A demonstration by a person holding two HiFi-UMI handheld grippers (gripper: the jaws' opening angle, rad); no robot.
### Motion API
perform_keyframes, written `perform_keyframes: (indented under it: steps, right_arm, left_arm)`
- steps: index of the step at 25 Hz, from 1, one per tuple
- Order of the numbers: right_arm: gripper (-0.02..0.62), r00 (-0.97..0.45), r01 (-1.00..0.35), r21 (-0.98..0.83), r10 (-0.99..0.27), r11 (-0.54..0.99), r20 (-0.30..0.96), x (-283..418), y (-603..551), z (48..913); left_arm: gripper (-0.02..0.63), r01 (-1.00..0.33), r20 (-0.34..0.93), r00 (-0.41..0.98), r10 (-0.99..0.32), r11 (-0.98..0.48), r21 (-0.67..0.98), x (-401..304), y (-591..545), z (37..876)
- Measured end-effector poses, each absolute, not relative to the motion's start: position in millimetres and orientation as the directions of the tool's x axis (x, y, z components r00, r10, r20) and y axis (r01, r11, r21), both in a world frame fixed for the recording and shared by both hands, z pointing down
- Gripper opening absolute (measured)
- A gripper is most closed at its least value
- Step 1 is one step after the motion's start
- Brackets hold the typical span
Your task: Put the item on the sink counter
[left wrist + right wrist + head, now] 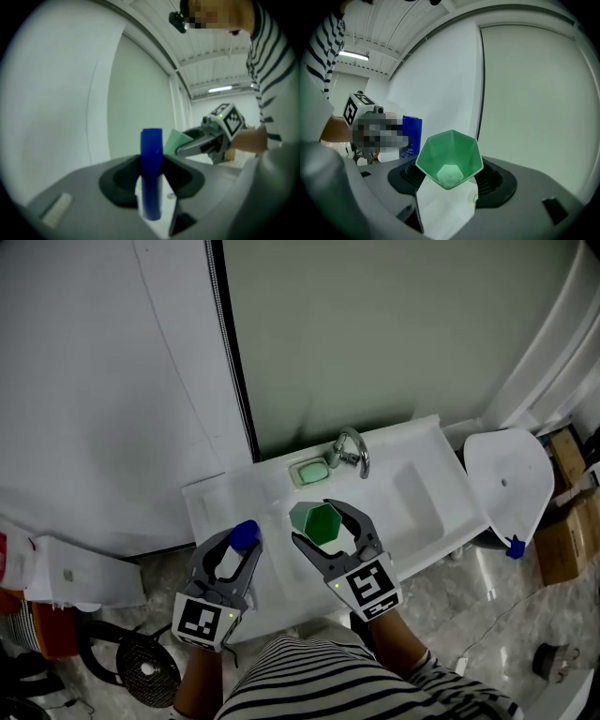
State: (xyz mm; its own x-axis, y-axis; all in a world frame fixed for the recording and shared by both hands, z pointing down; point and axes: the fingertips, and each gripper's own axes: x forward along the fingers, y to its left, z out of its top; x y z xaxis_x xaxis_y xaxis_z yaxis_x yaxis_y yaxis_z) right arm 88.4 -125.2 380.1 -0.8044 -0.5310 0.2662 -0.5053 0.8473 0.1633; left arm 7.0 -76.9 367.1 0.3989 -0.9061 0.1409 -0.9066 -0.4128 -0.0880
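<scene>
My left gripper is shut on a flat blue container, which stands upright between its pads. My right gripper is shut on a green six-sided cup; the cup's mouth faces the camera in the right gripper view. Both grippers hover side by side over the near left part of the white sink counter. The cup and the right gripper show at the right of the left gripper view. In the right gripper view the blue container shows at the left.
A chrome faucet and a green soap dish sit at the counter's back edge, with the basin to the right. A white toilet and cardboard boxes lie further right. A black fan is on the floor at the left.
</scene>
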Motion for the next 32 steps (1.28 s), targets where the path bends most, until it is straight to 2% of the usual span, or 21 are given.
perform_keyframes:
  steps: [7, 12, 32]
  right_arm:
    - [0.316, -0.811, -0.49, 0.164, -0.517, 0.856, 0.275, 89.2, -152.8, 386.2]
    - [0.316, -0.807, -0.486, 0.178, -0.518, 0.855, 0.285, 82.9, -167.3, 387.0]
    - [0.316, -0.745, -0.478, 0.149, -0.489, 0.866, 0.453, 24.1, -240.2, 460.9]
  left_arm:
    - [0.156, -0.915, 0.158, 0.375, -0.913, -0.392, -0.098, 7.2, -92.7, 370.2]
    - [0.156, -0.916, 0.125, 0.38, -0.917, -0.392, -0.088, 5.8, -100.3, 363.2]
    - [0.156, -0.903, 0.089, 0.426, -0.9, -0.429, -0.017, -26.7, -94.1, 372.8]
